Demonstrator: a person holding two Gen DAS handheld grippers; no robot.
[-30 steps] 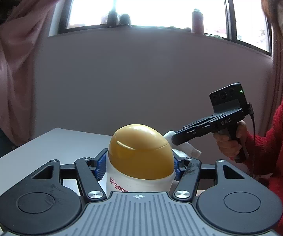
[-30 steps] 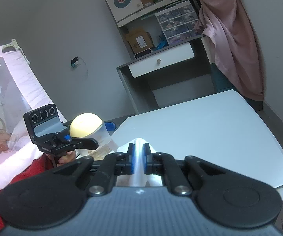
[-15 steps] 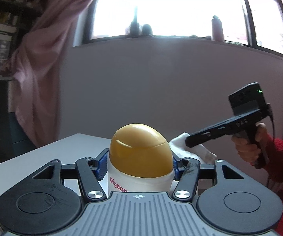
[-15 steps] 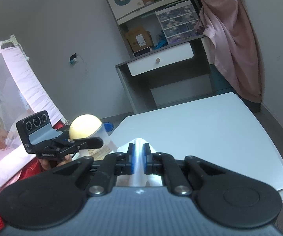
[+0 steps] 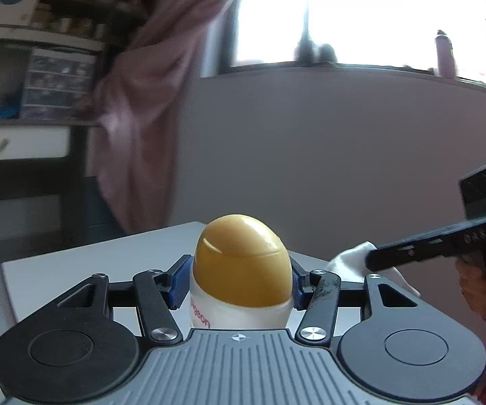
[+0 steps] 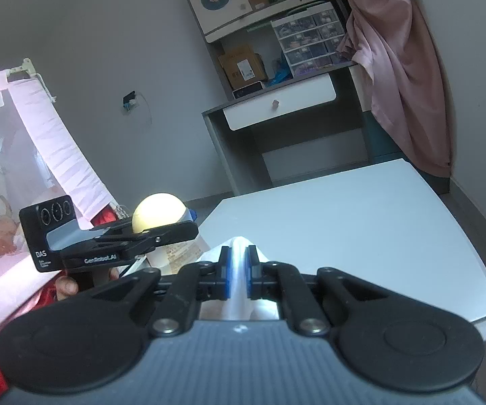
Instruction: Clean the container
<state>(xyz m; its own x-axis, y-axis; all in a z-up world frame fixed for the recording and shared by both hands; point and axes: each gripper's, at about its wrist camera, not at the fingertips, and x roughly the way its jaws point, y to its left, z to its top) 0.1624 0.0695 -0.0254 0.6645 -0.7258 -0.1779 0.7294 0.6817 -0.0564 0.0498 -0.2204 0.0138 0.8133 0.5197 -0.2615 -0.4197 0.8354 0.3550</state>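
Note:
A white bottle with a domed yellow cap (image 5: 241, 263) is the container. My left gripper (image 5: 239, 281) is shut on its body, holding it upright above the white table (image 5: 84, 266). In the right wrist view the same bottle (image 6: 158, 214) shows at the left, behind the left gripper (image 6: 175, 231). A white cloth (image 6: 239, 253) is pinched in my right gripper (image 6: 238, 266), which is shut on it. In the left wrist view the cloth (image 5: 350, 260) hangs from the right gripper (image 5: 374, 261) just right of the bottle, with a small gap between them.
The white table (image 6: 361, 229) stretches ahead of the right gripper. A grey desk with a white drawer (image 6: 280, 106) and shelves stands beyond, with a pink curtain (image 6: 401, 77) beside it. A pink cot side (image 6: 44, 155) is at left. A hand (image 5: 479, 283) in a red sleeve holds the right gripper.
My left gripper has swung to the left with the bottle, so the desk and curtain now fill its view. The right gripper with the cloth has stayed close beside the bottle.

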